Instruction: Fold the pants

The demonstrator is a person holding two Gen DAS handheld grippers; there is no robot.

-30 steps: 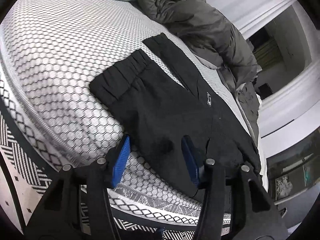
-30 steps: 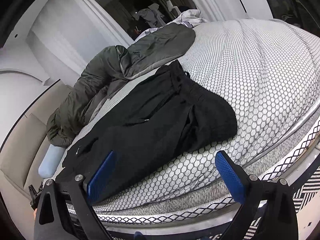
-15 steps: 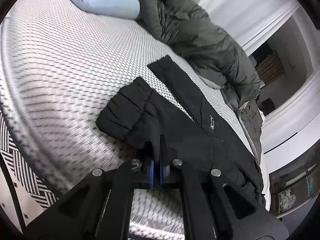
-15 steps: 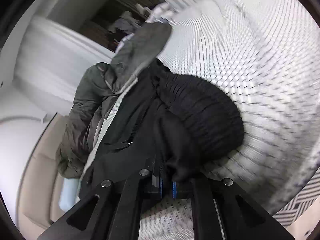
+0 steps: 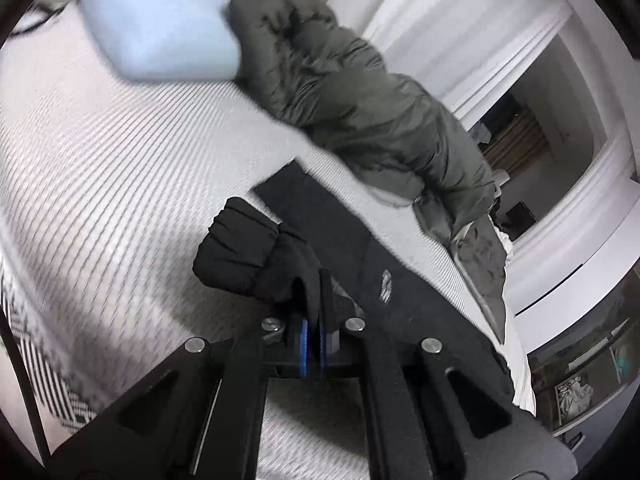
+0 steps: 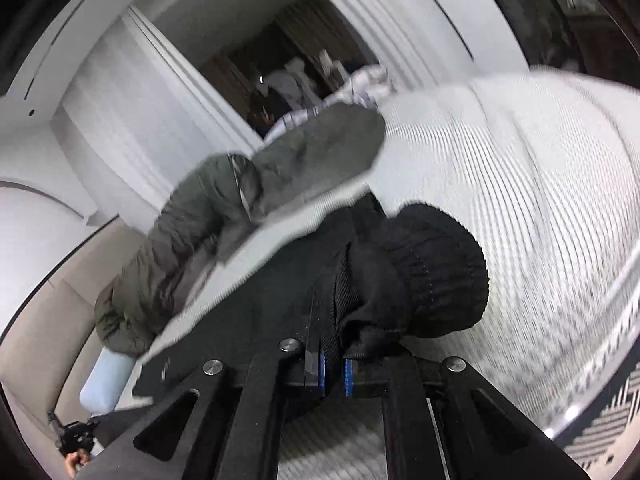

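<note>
left gripper [image 5: 311, 344] – clamps pants [image 5: 248, 248] hem | right gripper [image 6: 332, 372] – pinches waistband, apparently

We count two grippers: the left gripper [image 5: 311, 312], at six o'clock in its own view, and the right gripper [image 6: 334, 340], likewise at six o'clock in its view, each with its two blue-padded fingers pinched together on black cloth. We count one pair of black pants [image 5: 360, 248], near the centre of both views; one olive-grey padded jacket [image 5: 360, 104], toward one o'clock of the pants in the left view; one pale blue pillow [image 5: 160, 36], at eleven o'clock there; and one white honeycomb-patterned bedspread [image 5: 120, 168] under them all
</note>
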